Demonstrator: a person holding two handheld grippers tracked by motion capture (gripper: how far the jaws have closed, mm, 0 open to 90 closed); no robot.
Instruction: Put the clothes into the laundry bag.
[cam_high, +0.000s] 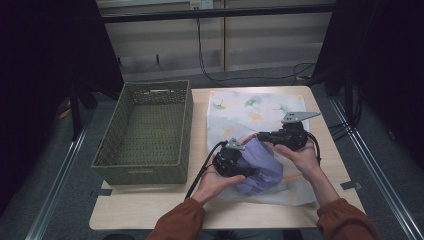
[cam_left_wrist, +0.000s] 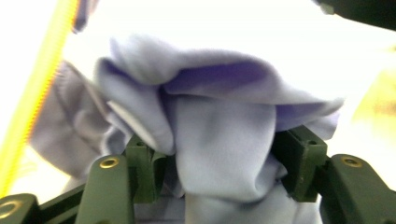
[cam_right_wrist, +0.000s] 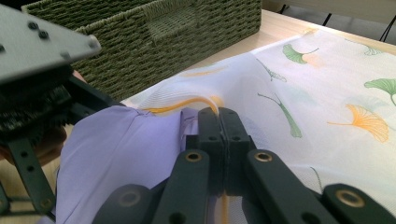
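A lab-style recording bay: a pale wooden table (cam_high: 150, 210) at frame centre, black curtains (cam_high: 45, 60) on both sides, black cables (cam_high: 210, 60) hanging at upper centre.

Readable text: none in any view.
Woven basket (cam_high: 145, 132), left on table: no label or tag legible.
White cloth (cam_high: 260, 112), right of basket: ginkgo-leaf print only, green and orange; no lettering.
Lilac garment (cam_left_wrist: 219, 135), near edge: no tag or print visible.
Gripper bodies: no brand or number legible.
Far wall: small fixture, too blurred to read.
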